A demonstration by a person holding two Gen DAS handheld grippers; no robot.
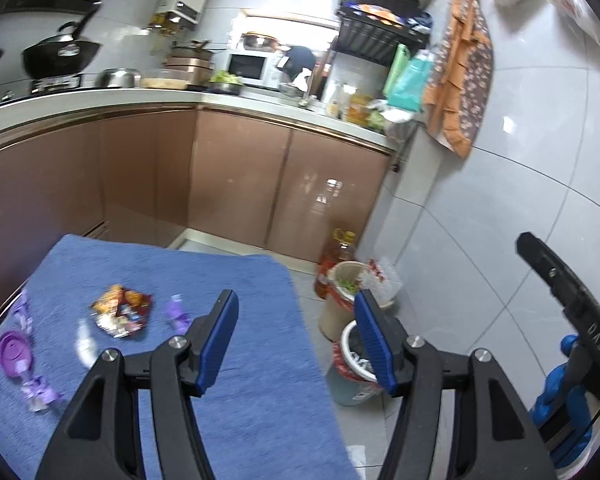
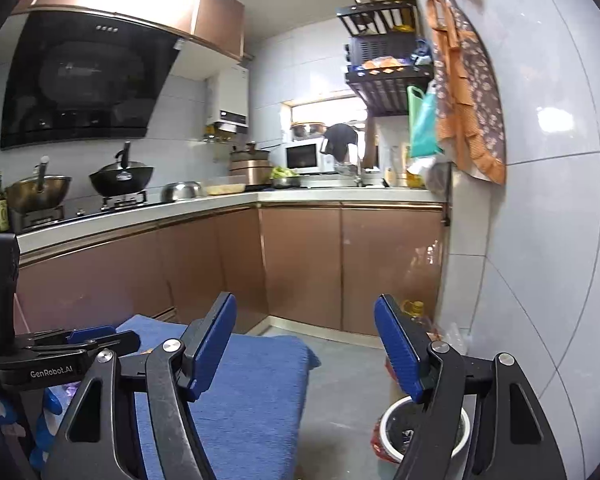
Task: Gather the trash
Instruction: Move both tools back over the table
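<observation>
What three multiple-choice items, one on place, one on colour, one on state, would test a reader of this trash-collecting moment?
1. Where does the crumpled snack wrapper lie?
A. on the blue cloth
B. in the bin
C. on the counter

2. What colour is the round lid near the cloth's left edge?
A. red
B. purple
C. green

3. How do the left gripper and right gripper stand?
A. both shut on trash
B. left shut, right open
C. both open and empty

Answers:
1 A: the wrapper rests on the blue cloth, apart from the bin.
2 B: the lid is purple.
3 C: each view shows a wide gap between the fingers, nothing held.
</observation>
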